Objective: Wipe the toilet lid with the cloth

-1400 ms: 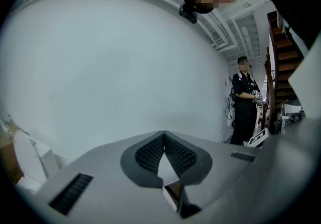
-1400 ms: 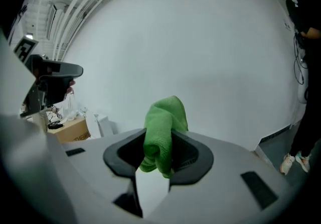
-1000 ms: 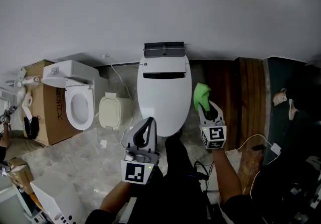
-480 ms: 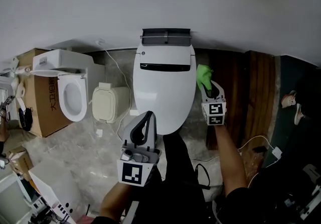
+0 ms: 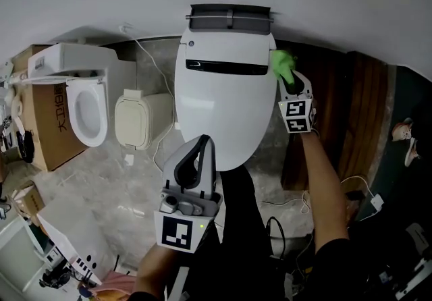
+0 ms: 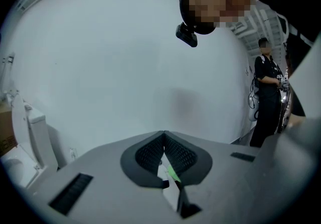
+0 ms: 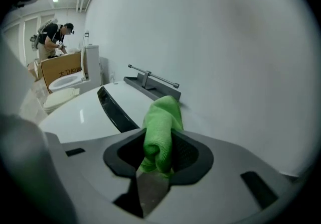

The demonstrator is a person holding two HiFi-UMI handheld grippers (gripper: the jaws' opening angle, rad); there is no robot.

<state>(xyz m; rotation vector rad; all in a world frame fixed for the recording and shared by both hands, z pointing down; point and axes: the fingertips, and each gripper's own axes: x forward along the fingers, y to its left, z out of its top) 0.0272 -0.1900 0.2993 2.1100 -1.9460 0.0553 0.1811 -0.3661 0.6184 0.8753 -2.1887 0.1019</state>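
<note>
Cloth in right gripper seemingly touches toilet lid.

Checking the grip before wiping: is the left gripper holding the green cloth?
No, the crumpled green cloth is clamped in the right gripper.

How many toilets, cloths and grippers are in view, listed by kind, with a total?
Toilets: 2 (closed toilet, open toilet on its left)
Cloths: 1 (green cloth)
Grippers: 2 (left gripper shut on nothing, right gripper clamping the green cloth)
Total: 5
</note>
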